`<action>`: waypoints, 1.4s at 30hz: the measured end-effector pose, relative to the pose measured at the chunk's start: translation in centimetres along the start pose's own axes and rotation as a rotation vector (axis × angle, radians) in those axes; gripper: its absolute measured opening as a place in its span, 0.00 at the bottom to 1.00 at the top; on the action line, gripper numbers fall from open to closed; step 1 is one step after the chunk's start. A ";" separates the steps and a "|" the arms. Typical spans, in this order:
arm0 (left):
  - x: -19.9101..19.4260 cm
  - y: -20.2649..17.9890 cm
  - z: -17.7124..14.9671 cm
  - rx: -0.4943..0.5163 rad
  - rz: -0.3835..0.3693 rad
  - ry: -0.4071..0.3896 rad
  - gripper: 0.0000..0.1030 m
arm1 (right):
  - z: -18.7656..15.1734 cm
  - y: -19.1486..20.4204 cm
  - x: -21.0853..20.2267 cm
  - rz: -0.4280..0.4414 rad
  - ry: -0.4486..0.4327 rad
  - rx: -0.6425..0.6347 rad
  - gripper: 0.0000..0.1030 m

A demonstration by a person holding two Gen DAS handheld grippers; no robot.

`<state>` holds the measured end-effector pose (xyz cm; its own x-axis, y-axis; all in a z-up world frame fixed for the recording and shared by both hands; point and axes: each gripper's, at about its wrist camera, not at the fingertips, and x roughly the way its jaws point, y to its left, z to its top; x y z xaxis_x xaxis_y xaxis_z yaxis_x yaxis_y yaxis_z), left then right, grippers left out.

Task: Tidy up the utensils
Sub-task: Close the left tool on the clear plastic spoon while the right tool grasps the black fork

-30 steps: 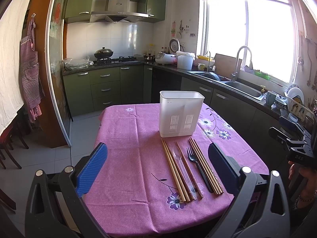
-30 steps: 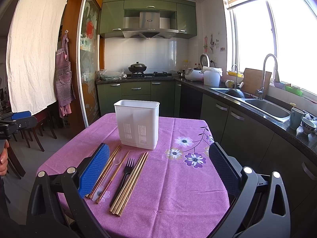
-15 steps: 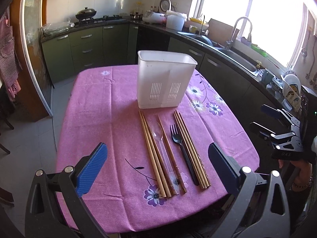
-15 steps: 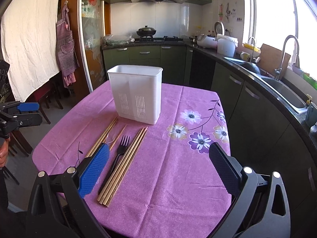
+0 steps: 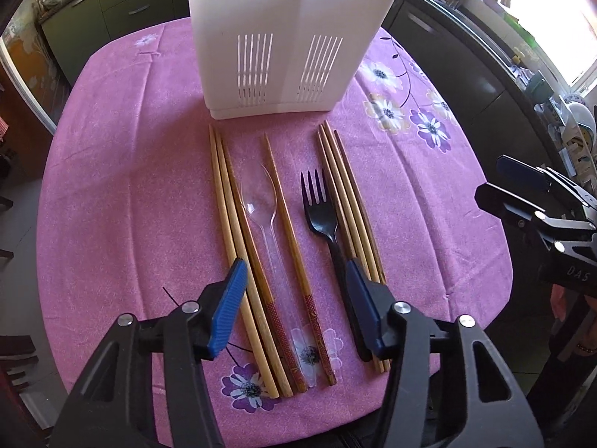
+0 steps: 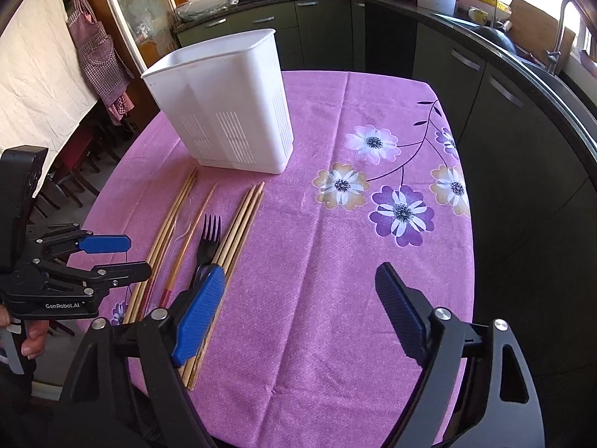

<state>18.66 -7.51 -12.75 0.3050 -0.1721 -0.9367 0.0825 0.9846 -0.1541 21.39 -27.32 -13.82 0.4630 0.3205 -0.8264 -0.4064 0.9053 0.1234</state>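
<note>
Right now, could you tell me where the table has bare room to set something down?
The tablecloth lies bare right of the three chopsticks, toward the flower print, and left of the outer chopsticks. It is crowded in front of the white holder: chopsticks, clear spoon, black fork.

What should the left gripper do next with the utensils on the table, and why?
Probably lower the left gripper a little further. Its jaws, which have just been closing, are open over the handles of the clear spoon and the chopsticks beside it, gripping nothing. All the utensils lie on the tablecloth in front of the white holder.
</note>
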 end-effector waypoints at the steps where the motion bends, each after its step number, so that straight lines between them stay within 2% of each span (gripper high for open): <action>1: 0.3 -0.1 0.2 0.001 0.005 0.008 0.47 | 0.1 0.2 0.2 -0.007 0.007 -0.007 0.64; 3: 0.8 -0.3 0.6 0.003 0.015 0.022 0.43 | 0.3 0.5 0.7 -0.023 0.015 -0.025 0.53; 10: 3.1 0.0 1.7 -0.016 0.056 0.078 0.24 | 0.6 1.5 1.2 -0.043 0.010 -0.058 0.41; 12: 3.5 0.1 1.9 -0.021 0.061 0.085 0.22 | 0.6 1.6 1.1 -0.050 0.011 -0.066 0.36; 24: 5.1 -0.1 2.6 -0.024 0.071 0.102 0.21 | 0.6 2.0 1.5 -0.054 0.017 -0.077 0.31; 28: 5.3 0.0 2.6 -0.028 0.080 0.096 0.15 | 0.6 2.1 1.5 -0.058 0.014 -0.078 0.26; 42: 5.4 0.7 2.7 -0.053 0.021 0.093 0.12 | 0.6 2.6 1.9 -0.038 0.022 -0.084 0.26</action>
<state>22.90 -7.81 -17.05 0.2163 -0.1503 -0.9647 0.0255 0.9886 -0.1483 21.67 -24.25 -14.73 0.4626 0.2790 -0.8415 -0.4541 0.8898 0.0454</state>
